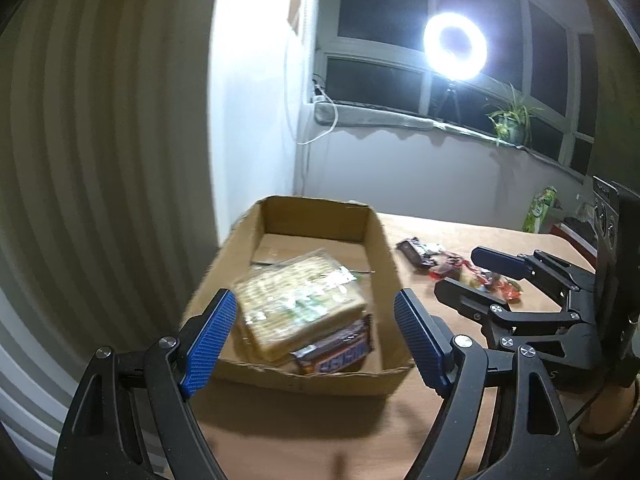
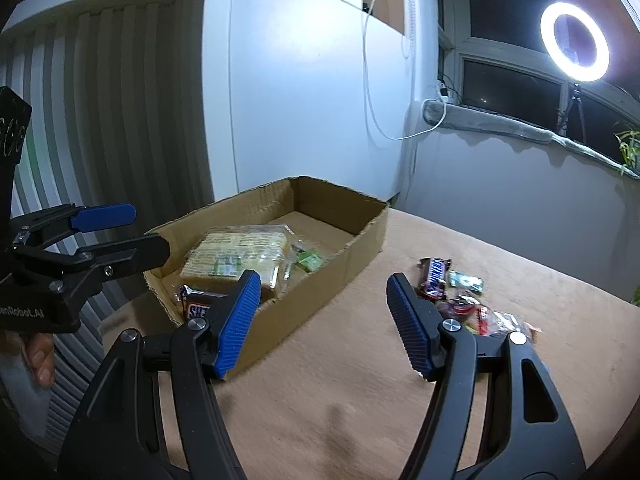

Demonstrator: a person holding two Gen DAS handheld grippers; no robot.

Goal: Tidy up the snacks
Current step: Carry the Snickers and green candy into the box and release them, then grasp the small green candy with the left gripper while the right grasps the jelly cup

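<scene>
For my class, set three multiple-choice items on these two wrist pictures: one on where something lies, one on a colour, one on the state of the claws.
1. Where does the cracker pack lie?
A. Inside the cardboard box
B. On the windowsill
C. On the table beside the loose sweets

2. What colour are the pads on the claw fingers?
A. Red
B. Blue
C. Yellow

3. How do the left claw and right claw stand?
A. Both shut on snacks
B. Left shut, right open
C. Both open and holding nothing

Answers:
1. A: the pack rests in the box, partly on top of a Snickers bar.
2. B: ribbed blue pads show in both views.
3. C: each view shows a wide gap between the fingers with nothing gripped; another Snickers bar and sweets lie on the table.
</scene>
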